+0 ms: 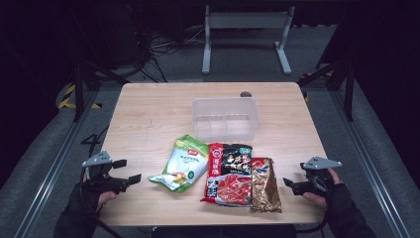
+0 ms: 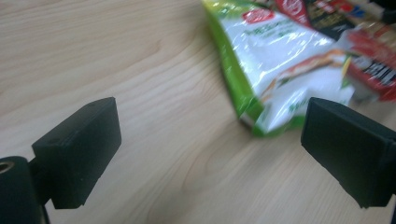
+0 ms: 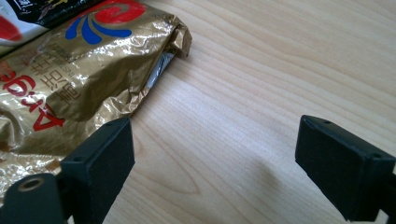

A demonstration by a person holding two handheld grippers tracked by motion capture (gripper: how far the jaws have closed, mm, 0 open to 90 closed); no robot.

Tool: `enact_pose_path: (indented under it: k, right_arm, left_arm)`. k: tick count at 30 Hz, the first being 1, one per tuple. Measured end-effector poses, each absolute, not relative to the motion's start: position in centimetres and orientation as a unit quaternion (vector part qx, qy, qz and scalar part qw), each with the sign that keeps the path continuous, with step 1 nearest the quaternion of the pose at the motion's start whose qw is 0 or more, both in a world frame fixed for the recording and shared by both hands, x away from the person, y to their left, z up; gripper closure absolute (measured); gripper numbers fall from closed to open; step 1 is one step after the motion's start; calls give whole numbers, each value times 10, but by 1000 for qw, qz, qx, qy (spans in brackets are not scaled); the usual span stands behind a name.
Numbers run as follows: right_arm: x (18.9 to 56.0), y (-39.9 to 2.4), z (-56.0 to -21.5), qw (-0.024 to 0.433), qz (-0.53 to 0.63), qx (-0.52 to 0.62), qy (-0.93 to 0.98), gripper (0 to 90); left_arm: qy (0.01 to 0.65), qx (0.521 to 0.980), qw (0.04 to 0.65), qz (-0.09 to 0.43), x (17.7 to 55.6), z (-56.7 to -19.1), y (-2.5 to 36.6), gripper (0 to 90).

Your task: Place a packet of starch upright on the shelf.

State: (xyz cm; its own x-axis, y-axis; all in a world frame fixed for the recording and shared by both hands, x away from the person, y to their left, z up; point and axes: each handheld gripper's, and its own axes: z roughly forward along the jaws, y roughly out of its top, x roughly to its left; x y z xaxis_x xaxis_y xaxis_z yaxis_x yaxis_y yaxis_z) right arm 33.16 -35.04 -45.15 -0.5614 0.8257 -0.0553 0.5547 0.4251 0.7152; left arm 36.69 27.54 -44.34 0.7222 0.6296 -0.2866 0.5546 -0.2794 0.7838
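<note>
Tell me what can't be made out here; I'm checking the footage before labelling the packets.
- Green and white packet: print blurred in the left gripper view, its near corner hidden behind a jaw.
- Gold foil packet: cut off by the right gripper view's left edge.
- Small dark object behind the clear plastic bin: too small to identify, high view.

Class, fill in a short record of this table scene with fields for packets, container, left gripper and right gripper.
packets: green bag, red and black packet, gold packet, side by side on the table
container: clear plastic box, behind the packets, nothing seen inside
left gripper: open, holds nothing, aimed at the green bag
right gripper: open, holds nothing, beside the gold packet
</note>
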Motion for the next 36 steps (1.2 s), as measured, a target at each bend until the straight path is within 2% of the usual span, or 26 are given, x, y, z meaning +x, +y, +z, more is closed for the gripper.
enact_pose_path:
  k: [2, 6, 9, 16, 30, 33, 36]
  right_arm:
    - [331, -350, -452, 204, 327, 419, 822, 126]
    - [330, -347, -451, 202, 330, 414, 824, 126]
    - [332, -343, -450, 197, 331, 408, 828, 126]
    - [331, -338, -454, 193, 324, 397, 837, 154]
    - [334, -338, -456, 189, 322, 399, 838, 126]
    - [333, -338, -456, 186, 323, 397, 839, 124]
    - [334, -338, -456, 179, 321, 397, 841, 124]
  left_arm:
    - [354, 801, 482, 11, 379, -442, 265, 65]
    - [326, 827, 457, -25, 410, -445, 235, 61]
    - [323, 830, 453, -46, 428, -446, 216, 62]
    - [313, 844, 433, -53, 450, -451, 184, 65]
    - [322, 857, 396, -67, 472, -463, 145, 48]
    - [322, 856, 395, -80, 473, -466, 145, 71]
    - [319, 858, 392, -89, 472, -464, 145, 160]
